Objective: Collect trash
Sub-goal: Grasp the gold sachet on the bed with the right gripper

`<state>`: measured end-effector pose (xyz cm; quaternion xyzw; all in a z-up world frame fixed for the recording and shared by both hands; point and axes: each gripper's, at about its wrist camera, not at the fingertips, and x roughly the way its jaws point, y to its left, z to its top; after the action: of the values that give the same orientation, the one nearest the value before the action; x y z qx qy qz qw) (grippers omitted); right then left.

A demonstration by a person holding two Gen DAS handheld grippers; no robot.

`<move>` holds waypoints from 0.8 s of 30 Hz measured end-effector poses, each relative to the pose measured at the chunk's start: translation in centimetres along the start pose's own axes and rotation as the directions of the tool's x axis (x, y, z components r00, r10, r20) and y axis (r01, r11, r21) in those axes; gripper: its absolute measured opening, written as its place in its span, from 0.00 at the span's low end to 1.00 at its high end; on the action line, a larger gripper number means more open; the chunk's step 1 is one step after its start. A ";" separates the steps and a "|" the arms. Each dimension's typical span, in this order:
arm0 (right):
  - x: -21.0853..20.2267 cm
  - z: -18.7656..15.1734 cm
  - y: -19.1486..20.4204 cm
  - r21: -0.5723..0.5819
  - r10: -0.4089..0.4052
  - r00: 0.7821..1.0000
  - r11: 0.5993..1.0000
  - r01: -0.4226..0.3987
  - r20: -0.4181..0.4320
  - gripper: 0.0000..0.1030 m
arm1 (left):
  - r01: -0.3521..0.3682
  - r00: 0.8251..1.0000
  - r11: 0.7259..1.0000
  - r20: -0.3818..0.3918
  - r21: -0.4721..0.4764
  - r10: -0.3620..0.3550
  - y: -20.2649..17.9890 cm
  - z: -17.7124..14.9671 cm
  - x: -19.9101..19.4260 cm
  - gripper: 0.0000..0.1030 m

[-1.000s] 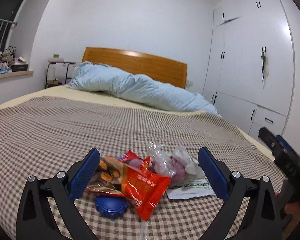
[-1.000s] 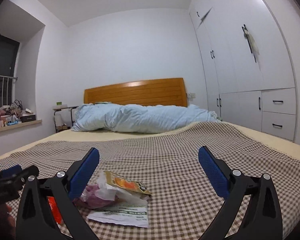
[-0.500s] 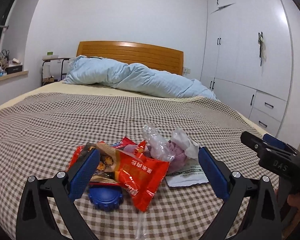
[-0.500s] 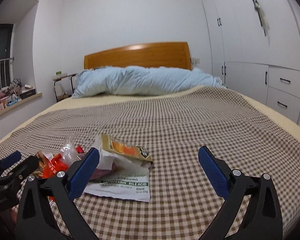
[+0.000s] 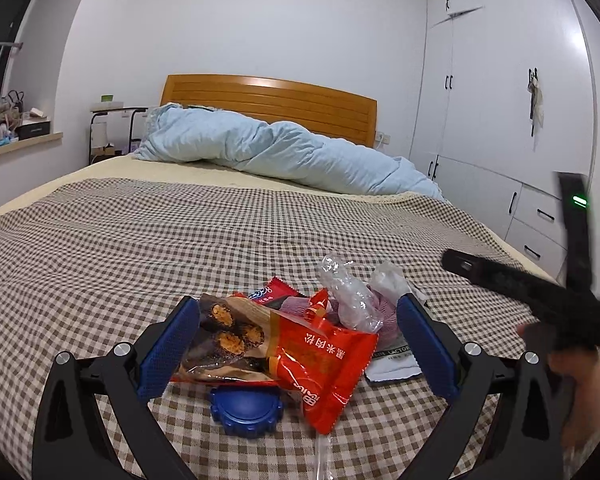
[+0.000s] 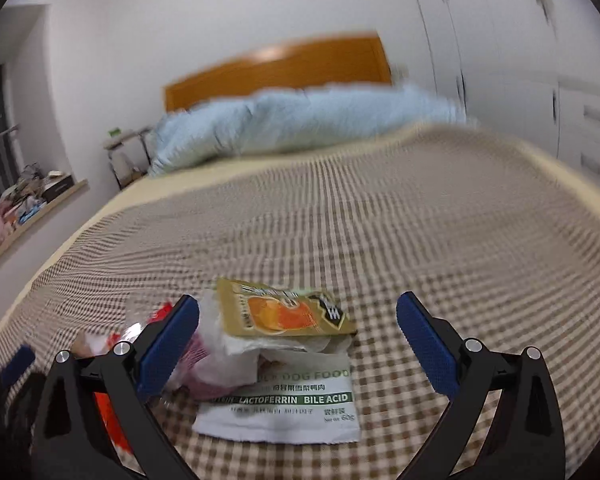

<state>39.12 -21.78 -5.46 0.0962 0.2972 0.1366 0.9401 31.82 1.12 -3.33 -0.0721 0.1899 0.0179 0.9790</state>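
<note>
A heap of trash lies on the checked bedspread [image 5: 180, 240]. My left gripper [image 5: 298, 346] is open around a red snack wrapper [image 5: 324, 368]; a blue lid [image 5: 246, 410] sits just under it, with crumpled clear plastic [image 5: 346, 292] and a purple bag [image 5: 382, 312] behind. In the right wrist view my right gripper [image 6: 298, 346] is open over a white dog-food pouch [image 6: 288, 408] and a gold packet with an orange picture [image 6: 280, 312], touching neither. The right gripper [image 5: 520, 284] also appears at the right of the left wrist view, held by a hand.
A rolled light-blue duvet [image 5: 284, 152] lies across the head of the bed below a wooden headboard [image 5: 268, 96]. White wardrobes [image 5: 500, 100] stand along the right. A cluttered window ledge [image 5: 16, 136] and a small side table [image 5: 116, 120] are at the left.
Both grippers have moved lower and closer to the trash heap. The right gripper has swung in over the white pouch and gold packet; its view is blurred by motion.
</note>
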 end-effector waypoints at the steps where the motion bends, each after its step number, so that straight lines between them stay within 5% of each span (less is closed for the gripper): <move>1: 0.9 0.3 -0.4 0.037 0.013 0.999 0.999 -0.012 -0.030 0.92 | 0.000 1.000 1.000 -0.003 0.007 0.000 0.0 0.0 0.2 0.93; 9: 5.5 1.8 2.0 0.073 0.098 0.986 0.993 -0.088 -0.135 0.92 | 0.014 1.000 1.000 -0.010 -0.011 -0.014 0.2 0.2 0.6 0.93; 15: 8.5 0.2 0.8 0.123 0.020 0.970 0.992 0.011 -0.244 0.89 | 0.020 1.000 1.000 -0.005 -0.015 -0.020 0.3 0.4 0.4 0.93; 16: 8.3 -0.1 0.3 0.152 0.039 0.971 0.988 -0.003 -0.234 0.82 | 0.022 1.000 1.000 -0.002 -0.017 -0.022 0.4 0.4 0.4 0.93; 18: 7.4 -0.2 -0.7 0.204 0.048 0.977 0.979 -0.005 -0.208 0.46 | 0.027 1.000 0.999 0.001 -0.026 -0.027 0.5 0.4 0.2 0.93; 24: 4.2 0.1 -3.7 0.319 0.096 0.987 0.946 -0.051 -0.125 0.19 | 0.044 0.999 0.998 0.008 -0.037 -0.044 0.6 0.4 -0.3 0.93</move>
<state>43.21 -23.97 -8.53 0.2459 0.3762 0.1288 0.8840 31.63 1.81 -2.89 -0.0945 0.1843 0.0002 0.9783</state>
